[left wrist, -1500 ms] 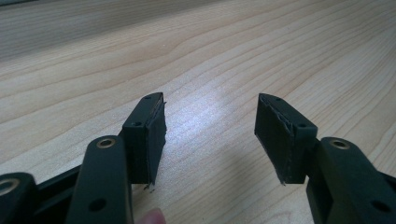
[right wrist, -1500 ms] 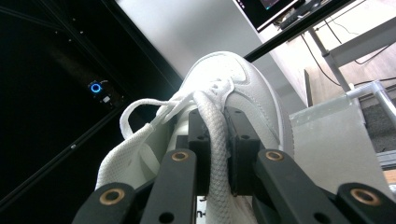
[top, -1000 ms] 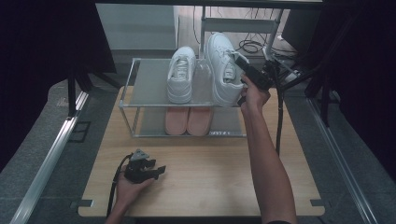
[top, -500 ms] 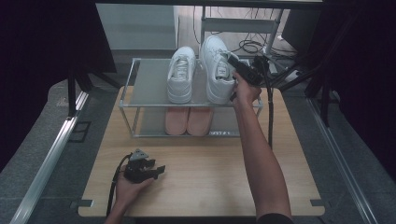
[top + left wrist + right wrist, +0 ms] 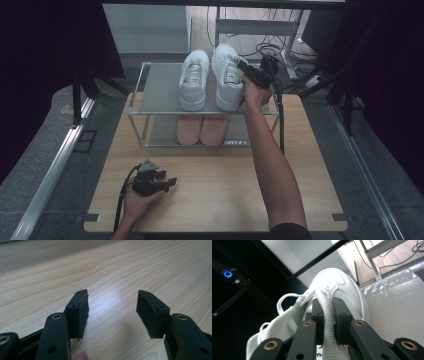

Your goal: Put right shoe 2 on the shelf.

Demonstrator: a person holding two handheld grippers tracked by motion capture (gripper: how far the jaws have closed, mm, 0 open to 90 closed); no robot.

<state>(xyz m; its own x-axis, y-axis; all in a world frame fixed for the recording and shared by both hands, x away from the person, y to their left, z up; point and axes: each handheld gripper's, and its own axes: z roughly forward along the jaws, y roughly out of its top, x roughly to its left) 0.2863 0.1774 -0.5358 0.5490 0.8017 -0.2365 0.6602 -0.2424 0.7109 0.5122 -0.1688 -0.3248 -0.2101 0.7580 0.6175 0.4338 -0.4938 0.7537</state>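
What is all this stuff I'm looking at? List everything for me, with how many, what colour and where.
white sneakers: two, white, side by side on the top shelf of the rack; the right one is gripped at its tongue or collar
pink shoes: two, pale pink, side by side on the lower shelf
shoe rack: one, metal frame with grey shelves, at the far edge of the table
table: one, light wood
cables: several, dark, on the floor behind the rack
left gripper: one, black, resting low on the table at the near left, jaws open with nothing between them
right gripper: one, black, at the top shelf, shut on the right white sneaker
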